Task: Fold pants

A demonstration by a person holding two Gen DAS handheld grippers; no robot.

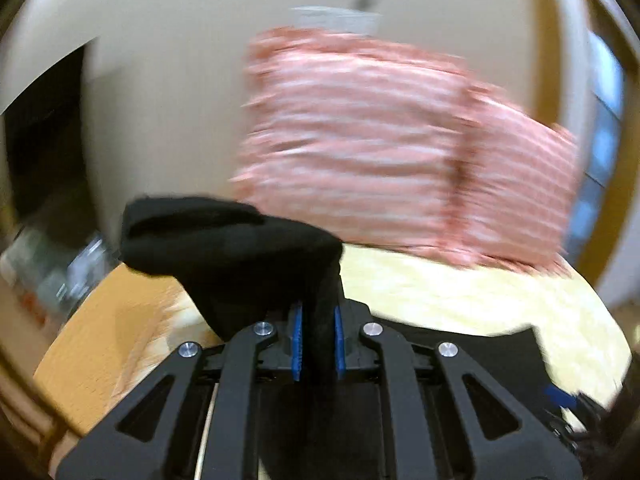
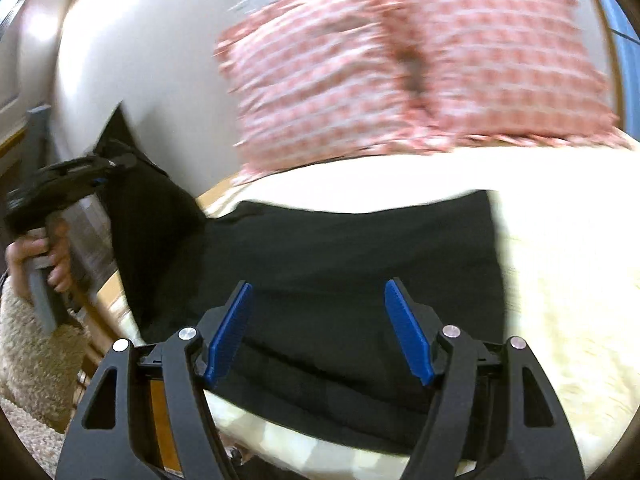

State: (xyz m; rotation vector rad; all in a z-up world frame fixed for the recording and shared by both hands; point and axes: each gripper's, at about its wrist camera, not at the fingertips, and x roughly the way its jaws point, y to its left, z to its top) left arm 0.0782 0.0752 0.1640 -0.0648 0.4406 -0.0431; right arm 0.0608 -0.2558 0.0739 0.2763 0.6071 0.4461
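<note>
The black pants [image 2: 344,264] lie spread on a pale yellow bedspread [image 2: 560,280]. My left gripper [image 1: 318,316] is shut on a bunched end of the pants [image 1: 232,240] and holds it lifted above the bed's left edge. It also shows in the right wrist view [image 2: 76,180], far left, with black cloth hanging from it. My right gripper [image 2: 320,328] is open and empty, its blue pads just above the pants near their front edge.
Two pink patterned pillows [image 2: 400,60] lean against the beige wall at the head of the bed. A wooden bed frame [image 1: 100,340] runs along the left side. A shaggy beige rug [image 2: 32,360] lies on the floor beside it. Both views are motion-blurred.
</note>
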